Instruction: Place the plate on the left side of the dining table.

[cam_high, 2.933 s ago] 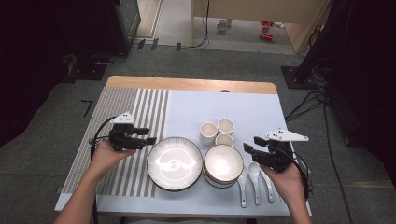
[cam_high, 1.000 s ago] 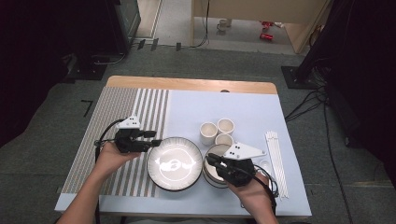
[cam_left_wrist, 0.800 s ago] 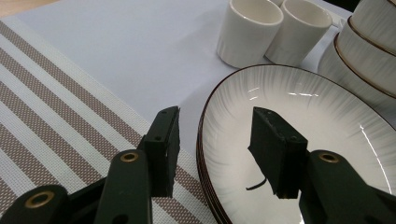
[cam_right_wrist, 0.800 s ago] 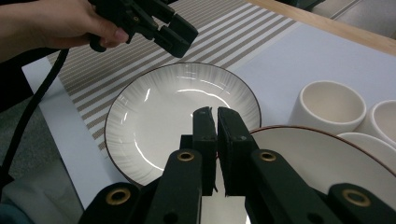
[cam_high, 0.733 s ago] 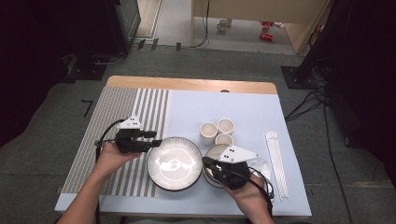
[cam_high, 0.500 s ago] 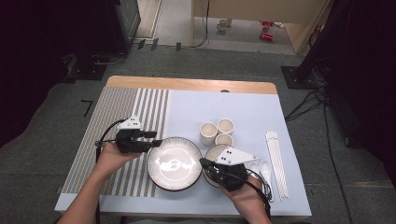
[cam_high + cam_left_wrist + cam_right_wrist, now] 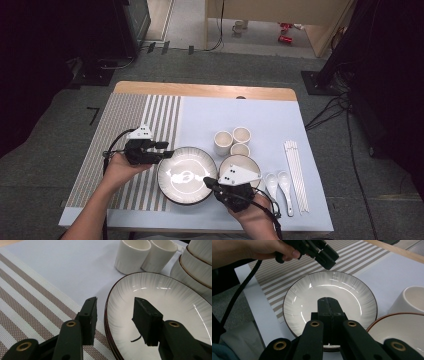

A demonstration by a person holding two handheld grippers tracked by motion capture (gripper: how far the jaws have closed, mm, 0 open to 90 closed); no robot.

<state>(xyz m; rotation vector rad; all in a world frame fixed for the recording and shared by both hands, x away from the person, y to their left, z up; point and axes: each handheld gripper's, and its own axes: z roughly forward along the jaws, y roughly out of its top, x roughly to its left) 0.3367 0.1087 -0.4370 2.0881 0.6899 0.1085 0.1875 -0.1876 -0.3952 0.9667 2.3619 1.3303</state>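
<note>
– Checking what moved: our right gripper (image 7: 206, 181) has come across from beside the spoons (image 7: 280, 182), passing over the bowls (image 7: 240, 162), and now sits at 4 o'clock on the plate (image 7: 186, 165). Are its jaws closed?

– We see them pressed flat together in the right gripper view (image 7: 329, 302), with nothing between them and their tips over the plate's near rim. They won't lift anything like that, so we think they are there to steady or nudge.

– And our left gripper (image 7: 167, 149)?

– It has kept to 10 o'clock on the plate. In its own view (image 7: 116, 315) the jaws stand about half open, straddling the rim with one over the mat (image 7: 130, 125) and one over the well. Neither pad touches, so it has no hold yet.

– So the plate hasn't left the counter.

– No, it lies at the centre, near our edge, with the bowls at 3 o'clock and the cups (image 7: 232, 140) at 1 o'clock. We judge that closing the left jaws on the rim comes next.

– How will it handle?

– It's glazed ceramic, round, shallow and glossy, with fine ribbing towards a thin dark rim, so it will be slick. We see layered rims, so there may be several plates stacked. The mat is coarse, striped weave.
</note>
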